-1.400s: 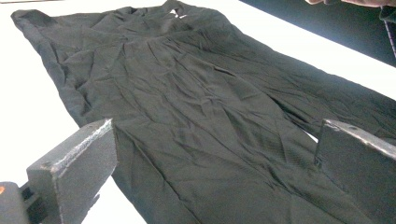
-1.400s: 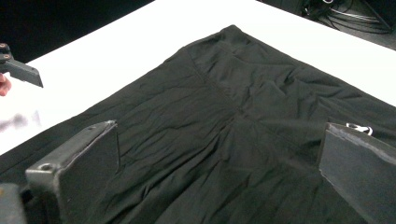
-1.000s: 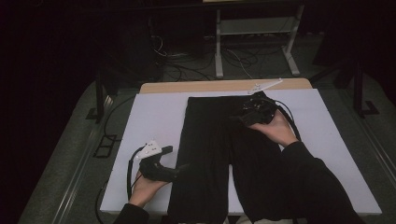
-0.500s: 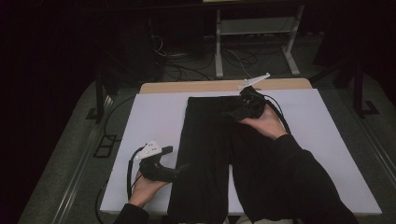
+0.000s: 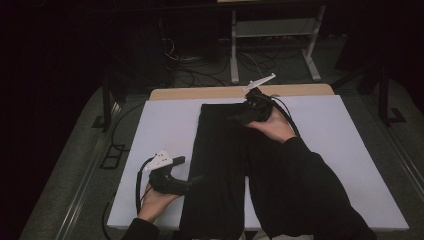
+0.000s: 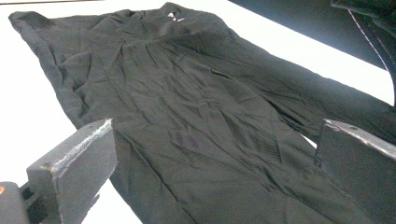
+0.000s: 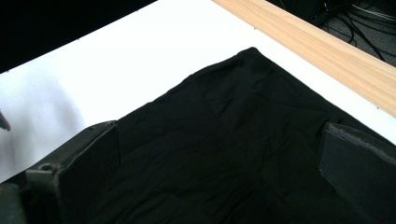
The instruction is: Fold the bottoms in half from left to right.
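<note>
Moved toward 12 o'clock since a second ago: right gripper, now over the far end of the black trousers, near the waistband at the desk's far side. Unchanged at 7 o'clock: left gripper, at the near left edge of the trousers.

Spread flat down the middle of the white desk, waistband toward 12 o'clock, legs running to 6 o'clock and over the near edge. Partly covered at 4 o'clock by a dark sleeve.

Jaws wide on both grippers, holding nothing. Seen between the left jaws: wrinkled black trousers on white. Seen between the right jaws: a corner of the trousers, white desk beyond it, and a wooden strip along the far edge.
</note>
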